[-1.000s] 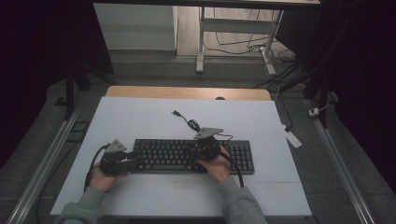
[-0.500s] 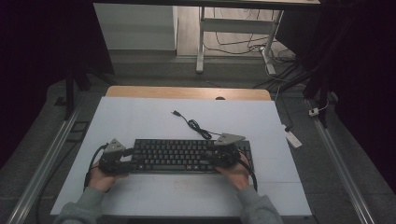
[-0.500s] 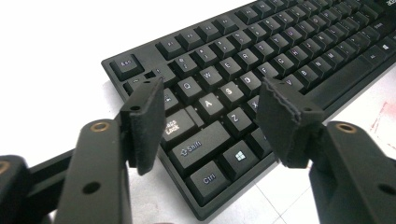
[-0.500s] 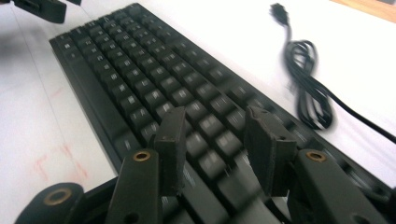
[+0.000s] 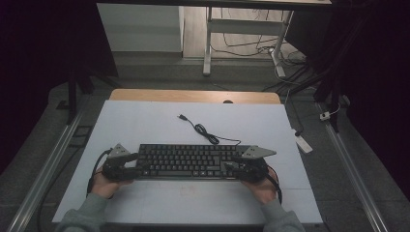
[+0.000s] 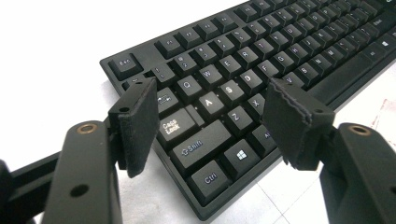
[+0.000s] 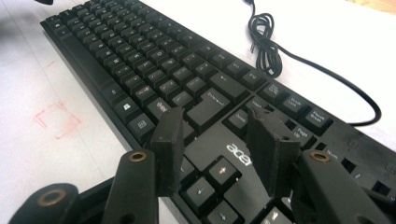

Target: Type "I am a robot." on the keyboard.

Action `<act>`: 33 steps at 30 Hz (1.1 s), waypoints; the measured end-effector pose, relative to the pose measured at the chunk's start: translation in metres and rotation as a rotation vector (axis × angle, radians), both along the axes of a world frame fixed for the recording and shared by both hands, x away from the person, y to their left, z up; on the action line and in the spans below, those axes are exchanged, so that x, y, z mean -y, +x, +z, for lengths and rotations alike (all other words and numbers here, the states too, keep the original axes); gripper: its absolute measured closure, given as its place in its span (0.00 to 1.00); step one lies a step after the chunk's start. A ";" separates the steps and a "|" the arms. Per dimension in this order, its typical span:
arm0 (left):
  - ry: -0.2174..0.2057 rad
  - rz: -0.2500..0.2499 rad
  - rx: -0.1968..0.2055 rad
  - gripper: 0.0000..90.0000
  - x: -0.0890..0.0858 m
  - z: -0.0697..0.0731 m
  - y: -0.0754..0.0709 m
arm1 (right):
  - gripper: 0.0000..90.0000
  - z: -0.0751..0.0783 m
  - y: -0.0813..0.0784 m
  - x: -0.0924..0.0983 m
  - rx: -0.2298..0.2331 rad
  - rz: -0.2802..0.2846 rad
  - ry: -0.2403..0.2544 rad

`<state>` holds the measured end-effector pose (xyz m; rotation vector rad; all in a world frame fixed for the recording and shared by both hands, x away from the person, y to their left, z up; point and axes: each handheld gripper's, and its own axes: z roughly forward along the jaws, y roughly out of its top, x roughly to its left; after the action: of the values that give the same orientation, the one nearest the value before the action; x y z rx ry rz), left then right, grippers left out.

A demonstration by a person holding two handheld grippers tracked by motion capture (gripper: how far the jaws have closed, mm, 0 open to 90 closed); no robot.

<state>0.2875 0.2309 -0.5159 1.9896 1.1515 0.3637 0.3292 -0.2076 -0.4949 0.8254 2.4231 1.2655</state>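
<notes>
Two hand-held grippers working at either end of a keyboard on the bench

The black keyboard (image 5: 188, 162) is lying flat near the bench's (image 5: 145, 121) front edge, its cable (image 5: 205, 131) trailing behind. The left hand-held gripper (image 5: 126, 166) is hovering at its left end and the right hand-held gripper (image 5: 239, 166) over the arrow keys; both have just been opening, jaws apart, nothing clamped, probably to straddle the ends.
</notes>
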 end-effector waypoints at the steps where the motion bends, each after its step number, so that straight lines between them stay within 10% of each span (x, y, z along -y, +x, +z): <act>1: 0.001 0.000 0.003 0.40 0.000 0.000 0.000 | 0.63 -0.001 -0.001 0.001 -0.001 -0.001 -0.002; 12: -0.007 -0.044 0.023 0.38 0.002 0.007 -0.001 | 0.62 -0.004 -0.003 0.003 0.001 -0.003 -0.003; 33: -0.012 -0.158 0.040 0.66 0.028 0.017 0.001 | 0.62 -0.006 -0.002 0.003 -0.002 -0.012 -0.017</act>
<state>0.2887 0.2026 -0.4993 2.0378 0.9625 0.3129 0.3276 -0.2107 -0.5007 0.8362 2.4233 1.2386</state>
